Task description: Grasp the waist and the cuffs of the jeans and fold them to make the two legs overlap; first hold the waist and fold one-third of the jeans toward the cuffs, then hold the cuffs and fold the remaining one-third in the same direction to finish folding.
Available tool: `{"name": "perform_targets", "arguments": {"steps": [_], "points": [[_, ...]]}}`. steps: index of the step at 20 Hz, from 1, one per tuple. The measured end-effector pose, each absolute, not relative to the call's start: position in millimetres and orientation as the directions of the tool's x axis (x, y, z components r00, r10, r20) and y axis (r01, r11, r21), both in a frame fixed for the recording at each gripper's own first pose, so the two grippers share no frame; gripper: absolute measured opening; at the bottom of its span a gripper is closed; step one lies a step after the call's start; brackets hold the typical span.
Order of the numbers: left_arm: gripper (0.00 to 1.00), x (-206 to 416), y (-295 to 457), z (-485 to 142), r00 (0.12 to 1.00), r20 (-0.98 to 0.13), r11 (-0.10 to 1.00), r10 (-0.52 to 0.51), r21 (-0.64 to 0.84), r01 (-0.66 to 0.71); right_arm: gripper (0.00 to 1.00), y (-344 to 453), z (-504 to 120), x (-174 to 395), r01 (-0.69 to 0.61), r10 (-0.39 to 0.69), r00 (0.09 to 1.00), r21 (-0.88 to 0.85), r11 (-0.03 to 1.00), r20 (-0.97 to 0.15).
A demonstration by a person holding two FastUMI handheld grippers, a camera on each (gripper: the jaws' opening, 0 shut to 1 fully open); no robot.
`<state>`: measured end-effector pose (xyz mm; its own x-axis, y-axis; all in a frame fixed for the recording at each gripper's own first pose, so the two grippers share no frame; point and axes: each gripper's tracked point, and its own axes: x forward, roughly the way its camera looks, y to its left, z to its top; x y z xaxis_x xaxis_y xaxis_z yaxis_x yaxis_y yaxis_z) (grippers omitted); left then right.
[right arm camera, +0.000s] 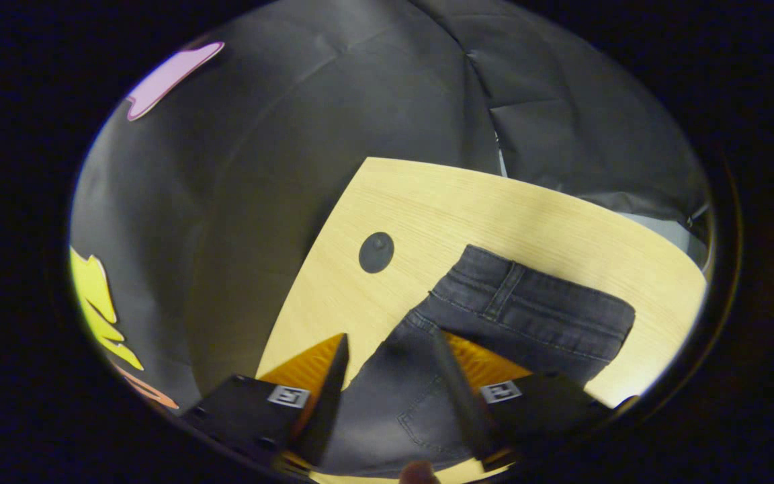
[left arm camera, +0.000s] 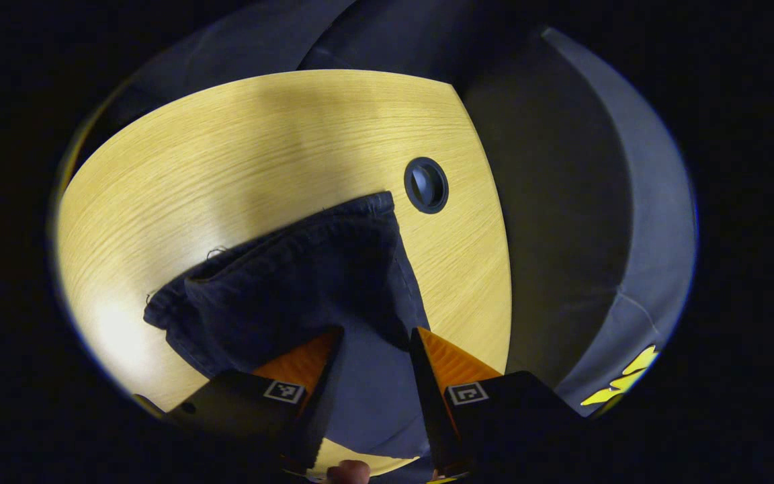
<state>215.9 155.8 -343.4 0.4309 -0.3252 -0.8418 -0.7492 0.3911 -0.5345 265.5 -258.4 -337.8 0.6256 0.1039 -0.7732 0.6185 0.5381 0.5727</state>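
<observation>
Dark jeans lie on a light wooden table [left arm camera: 226,168]. In the left gripper view the cuff end [left arm camera: 293,275] is rumpled and fans out ahead of my left gripper [left arm camera: 377,336]. Its fingers stand apart, denim shows in the gap, and the left finger lies over the cloth. In the right gripper view the waistband [right arm camera: 535,309] with a belt loop lies flat near the table's corner. My right gripper [right arm camera: 390,336] is open over the waist end [right arm camera: 394,396]. The cloth's edge runs between its fingers; one finger is above bare table, the other above denim.
A round cable hole [left arm camera: 426,185] is set in the table just past the cuffs, and it also lies beside the waistband [right arm camera: 376,252]. The table's edge [right arm camera: 306,269] drops off close to the jeans, with black booth cloth [right arm camera: 293,134] beyond. A person's fingertip [left arm camera: 348,472] shows at the bottom.
</observation>
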Motion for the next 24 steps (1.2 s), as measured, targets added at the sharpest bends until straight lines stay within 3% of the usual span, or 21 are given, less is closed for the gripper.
{"name": "perform_targets", "arguments": {"steps": [1, 2, 5, 9, 10, 11, 12, 14, 15, 17, 19, 24], "points": [[0.65, 215, 157, -335, 0.438, -0.839, 0.406, -0.323, -0.541, -0.737, 0.8, -261, -332, 263, 0.612, 0.094, 0.632, 0.57, 0.549, -0.769], [0.65, 215, 154, -324, 0.451, -0.833, 0.435, -0.321, -0.552, -0.711, 0.89, -261, -324, 263, 0.598, 0.085, 0.649, 0.576, 0.558, -0.756], [0.65, 217, 164, -264, 0.514, -0.814, 0.595, -0.27, -0.561, -0.576, 0.89, -259, -284, 247, 0.535, 0.063, 0.696, 0.576, 0.618, -0.715], [0.65, 174, 134, -161, 0.581, -0.754, 0.784, -0.306, -0.546, -0.295, 0.89, -230, -210, 183, 0.361, 0.077, 0.767, 0.526, 0.77, -0.638], [0.67, 160, 127, -143, 0.583, -0.746, 0.814, -0.324, -0.533, -0.231, 0.89, -222, -196, 167, 0.317, 0.08, 0.781, 0.504, 0.804, -0.619], [0.8, 144, 117, -126, 0.589, -0.736, 0.837, -0.333, -0.519, -0.176, 0.88, -217, -183, 150, 0.274, 0.076, 0.794, 0.467, 0.84, -0.603], [0.84, 132, 113, -113, 0.608, -0.727, 0.859, -0.318, -0.492, -0.14, 0.88, -215, -172, 133, 0.237, 0.06, 0.806, 0.414, 0.879, -0.588], [0.84, 112, 108, -93, 0.674, -0.687, 0.902, -0.272, -0.425, -0.069, 0.89, -213, -151, 99, 0.181, 0.01, 0.838, 0.297, 0.937, -0.545], [0.84, 99, 107, -82, 0.73, -0.645, 0.933, -0.226, -0.359, -0.028, 0.97, -216, -139, 81, 0.162, -0.048, 0.866, 0.189, 0.968, -0.498], [0.84, 80, 110, -71, 0.816, -0.556, 0.967, -0.155, -0.256, 0.01, 1.0, -223, -126, 47, 0.148, -0.106, 0.889, 0.06, 0.987, -0.444], [0.84, 64, 101, -66, 0.897, -0.437, 0.99, -0.068, -0.144, 0.005, 0.98, -210, -116, 16, 0.15, -0.11, 0.906, 0.067, 0.986, -0.408], [0.91, 19, 88, -84, 0.929, -0.371, 0.987, 0.003, -0.146, -0.061, 1.0, -224, -140, -40, 0.207, -0.156, 0.893, 0.077, 0.975, -0.422]]}}
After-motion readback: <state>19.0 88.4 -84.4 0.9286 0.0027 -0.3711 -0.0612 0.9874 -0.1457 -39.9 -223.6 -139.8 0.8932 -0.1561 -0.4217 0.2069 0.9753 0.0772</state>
